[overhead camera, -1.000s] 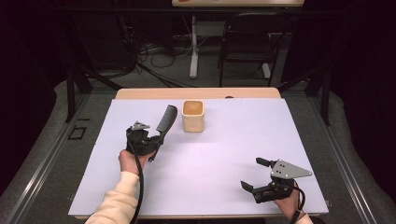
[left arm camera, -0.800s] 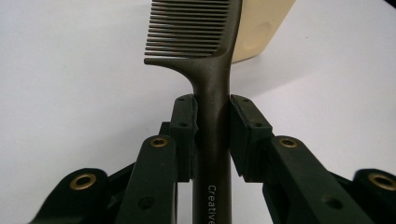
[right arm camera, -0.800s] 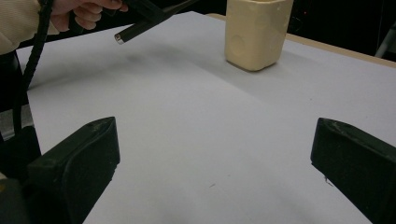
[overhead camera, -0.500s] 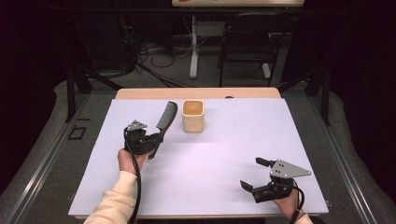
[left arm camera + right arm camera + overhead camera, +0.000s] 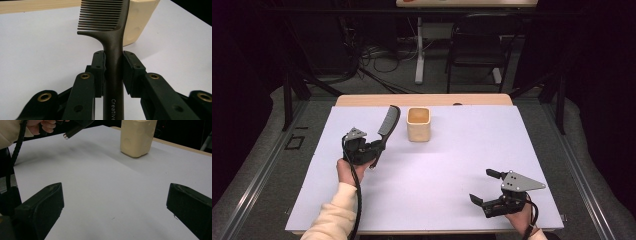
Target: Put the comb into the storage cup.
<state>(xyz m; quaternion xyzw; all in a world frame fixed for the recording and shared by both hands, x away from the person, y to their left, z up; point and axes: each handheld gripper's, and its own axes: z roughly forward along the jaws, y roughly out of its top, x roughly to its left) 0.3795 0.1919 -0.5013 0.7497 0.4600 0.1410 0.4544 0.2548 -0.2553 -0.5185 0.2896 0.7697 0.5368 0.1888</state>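
The left gripper (image 5: 373, 148) is raised off the table in the person's left hand (image 5: 349, 169), jaws clamped tight. The right gripper (image 5: 483, 189) sits low near the table's front edge, jaws spread wide.

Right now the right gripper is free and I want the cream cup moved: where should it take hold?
Grip the cup across two opposite flat walls, about mid-height, coming in level from the right gripper's own side. It stands upright with squarish, near-straight sides and open table there. The comb held in the left gripper crowds its other side.
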